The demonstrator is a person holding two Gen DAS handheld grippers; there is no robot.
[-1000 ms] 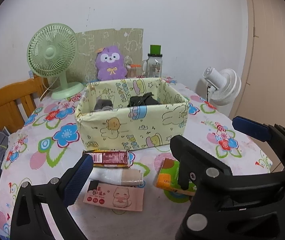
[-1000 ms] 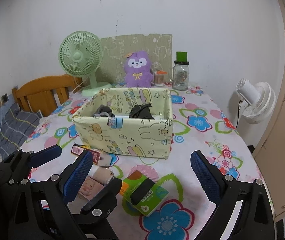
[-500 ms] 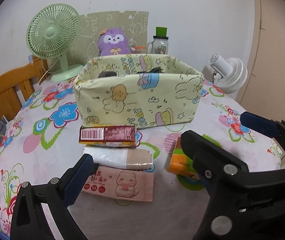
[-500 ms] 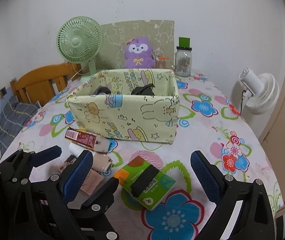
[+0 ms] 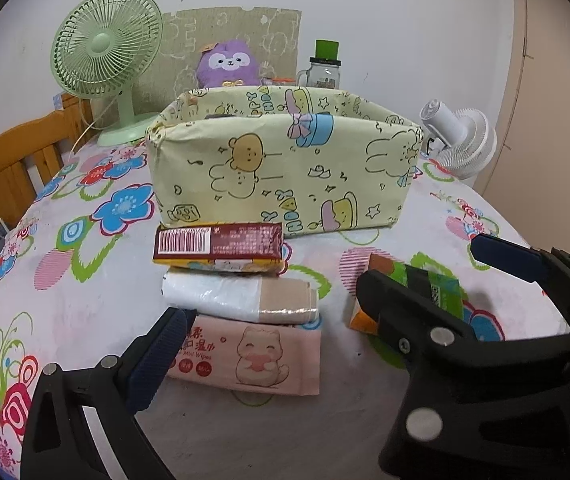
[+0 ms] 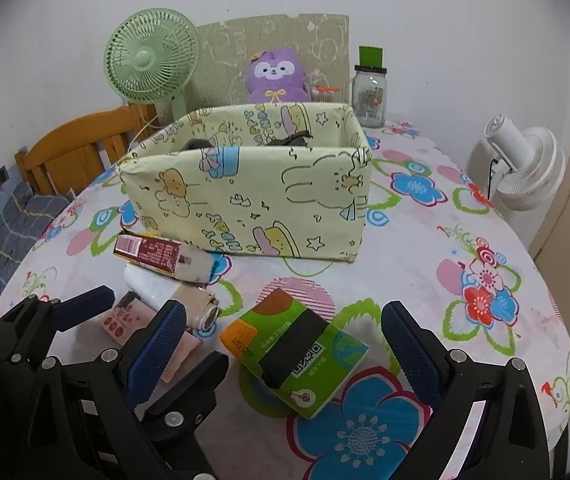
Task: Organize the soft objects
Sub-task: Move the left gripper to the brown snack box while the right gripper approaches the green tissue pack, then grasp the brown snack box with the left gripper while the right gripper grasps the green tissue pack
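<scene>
Both tools are held apart and empty: right tool (image 6: 283,354) straddles the green tissue pack (image 6: 297,354) near the counter's front edge, left tool (image 5: 273,344) over the wipes (image 5: 261,358). Light, squashy, slippery-wrapped packs are probably best pinched across the short sides.

I'm at home, at a dining table (image 6: 425,264) under a flowered cloth. Along its far edge, against the plain white wall, stand a green desk fan (image 6: 151,62), a purple plush toy (image 6: 277,76) and a glass jar (image 6: 370,94); a wooden chair (image 6: 81,146) sits at the left edge.
</scene>
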